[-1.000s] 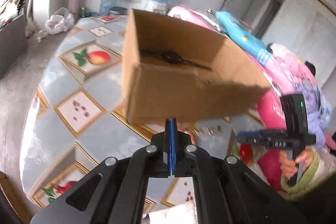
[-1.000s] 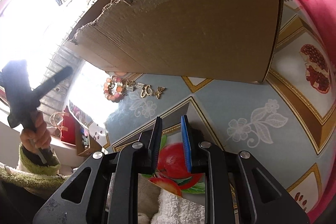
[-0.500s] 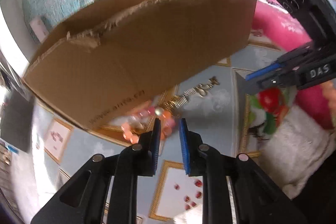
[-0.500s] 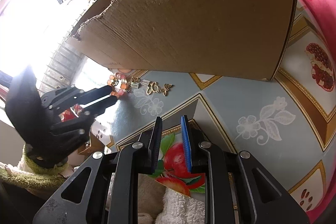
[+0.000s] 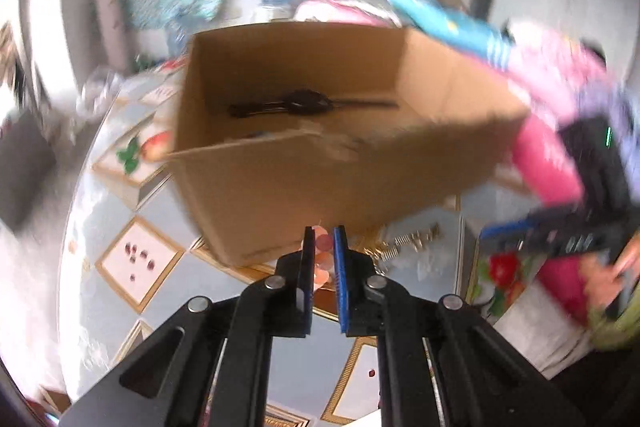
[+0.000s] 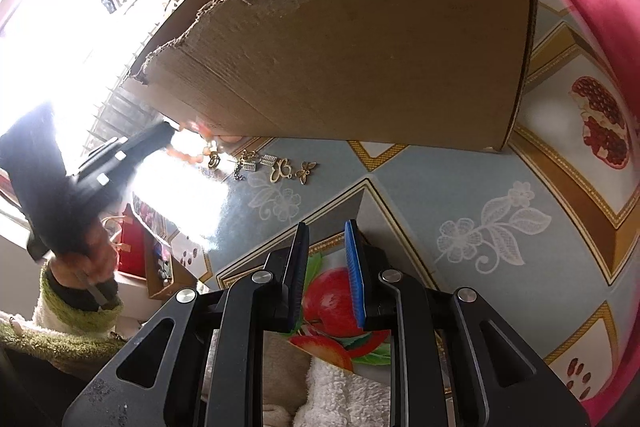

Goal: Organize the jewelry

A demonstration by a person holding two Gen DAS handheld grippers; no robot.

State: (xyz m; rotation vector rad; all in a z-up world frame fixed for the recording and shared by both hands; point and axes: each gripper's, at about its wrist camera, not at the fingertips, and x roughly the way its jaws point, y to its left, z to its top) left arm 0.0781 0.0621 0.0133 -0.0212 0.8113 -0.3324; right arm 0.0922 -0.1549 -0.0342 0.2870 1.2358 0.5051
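An open cardboard box [image 5: 320, 163] stands on the patterned table; a dark hair clip [image 5: 304, 103] lies inside it. My left gripper [image 5: 324, 259] sits at an orange bead bracelet [image 5: 322, 263] in front of the box, jaws narrowly apart with beads between the pads; whether they clamp it is unclear. In the right wrist view the left gripper [image 6: 160, 135] reaches the bracelet [image 6: 200, 147] by the box [image 6: 360, 59]. Gold charms and earrings [image 6: 276, 167] lie beside it, also in the left wrist view [image 5: 416, 239]. My right gripper [image 6: 326, 259] is open and empty, held back over the table.
The table [image 6: 480, 195] has a blue tablecloth with fruit pictures. A white towel [image 6: 344, 391] lies at its near edge. Pink and blue bedding [image 5: 540, 99] is piled past the box. A red bag [image 6: 134, 247] and a small box sit below the table edge.
My left gripper opened from shut, swung down to the bracelet and now holds narrowly around its beads, the view rising over the box. The right gripper stayed almost still.
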